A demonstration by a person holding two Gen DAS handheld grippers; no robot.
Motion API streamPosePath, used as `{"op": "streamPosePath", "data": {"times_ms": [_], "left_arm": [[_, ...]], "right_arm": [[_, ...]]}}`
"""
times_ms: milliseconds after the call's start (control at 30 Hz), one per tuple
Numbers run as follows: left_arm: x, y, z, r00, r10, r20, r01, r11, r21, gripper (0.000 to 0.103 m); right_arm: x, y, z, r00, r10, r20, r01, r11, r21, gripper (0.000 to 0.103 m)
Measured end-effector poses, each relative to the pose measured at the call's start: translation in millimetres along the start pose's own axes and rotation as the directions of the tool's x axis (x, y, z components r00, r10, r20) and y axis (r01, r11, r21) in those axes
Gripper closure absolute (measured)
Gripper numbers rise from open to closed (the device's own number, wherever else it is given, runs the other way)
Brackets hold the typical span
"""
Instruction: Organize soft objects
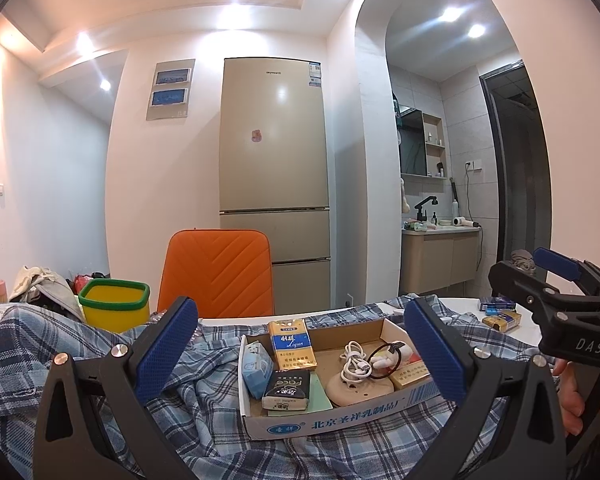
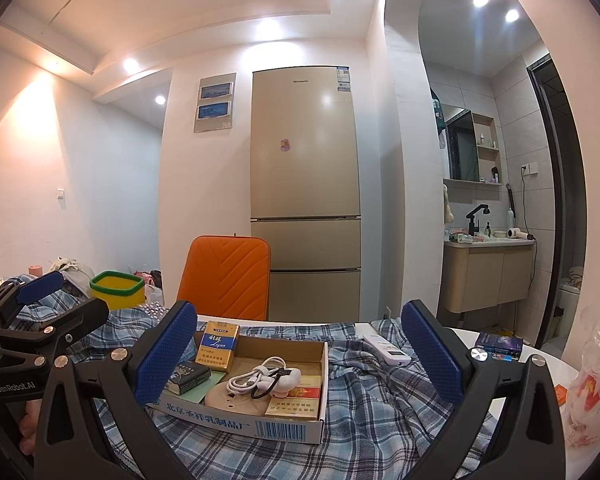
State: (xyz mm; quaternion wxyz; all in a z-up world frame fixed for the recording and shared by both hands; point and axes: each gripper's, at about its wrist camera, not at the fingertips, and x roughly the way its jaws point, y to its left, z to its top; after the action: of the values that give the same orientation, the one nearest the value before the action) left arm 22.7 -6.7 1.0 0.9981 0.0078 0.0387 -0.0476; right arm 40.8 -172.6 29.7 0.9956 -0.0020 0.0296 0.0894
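Refrigerator (image 1: pixel 274 184), tall and gold-coloured, stands against the far wall, with an orange chair back (image 1: pixel 218 274) in front of it at the tabletop's (image 2: pixel 464 336) far edge. Blue plaid cloth (image 1: pixel 204 396), rumpled and spread loosely, covers most of the white tabletop and runs under a shallow cardboard box tray (image 1: pixel 332 420). Both tools hover above this cloth with nothing between their pads: the left hand-held gripper (image 1: pixel 300 354) is spread wide, framing the tray, and the right hand-held gripper (image 2: pixel 300 356) is likewise released, its blue pads well apart. A yellow bin with a green rim (image 1: pixel 114 302) sits behind the cloth on the left. Inside the tray lie a yellow cigarette pack (image 1: pixel 292 344), a light blue tissue pack (image 1: pixel 257 368), a black tissue pack (image 1: pixel 287 390), a coiled white cable (image 1: pixel 354 362) resting on a beige round device (image 1: pixel 356 390), and a black hair tie (image 1: pixel 384 360). A white remote (image 2: pixel 386 350) lies on the cloth right of the tray, and small boxes (image 2: pixel 498 346) sit on the bare tabletop beyond.
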Motion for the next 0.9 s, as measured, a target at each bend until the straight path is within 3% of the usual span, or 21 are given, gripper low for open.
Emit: {"op": "streamPosePath", "data": {"times_ms": [900], "left_arm": [[3.9,4.9,1.0,1.000,0.008,-0.025,-0.008,1.000,-0.001,0.000]], "right_arm": [[0.0,-0.4,0.9,1.000,0.000,-0.001,0.000,1.000,0.001,0.000]]}}
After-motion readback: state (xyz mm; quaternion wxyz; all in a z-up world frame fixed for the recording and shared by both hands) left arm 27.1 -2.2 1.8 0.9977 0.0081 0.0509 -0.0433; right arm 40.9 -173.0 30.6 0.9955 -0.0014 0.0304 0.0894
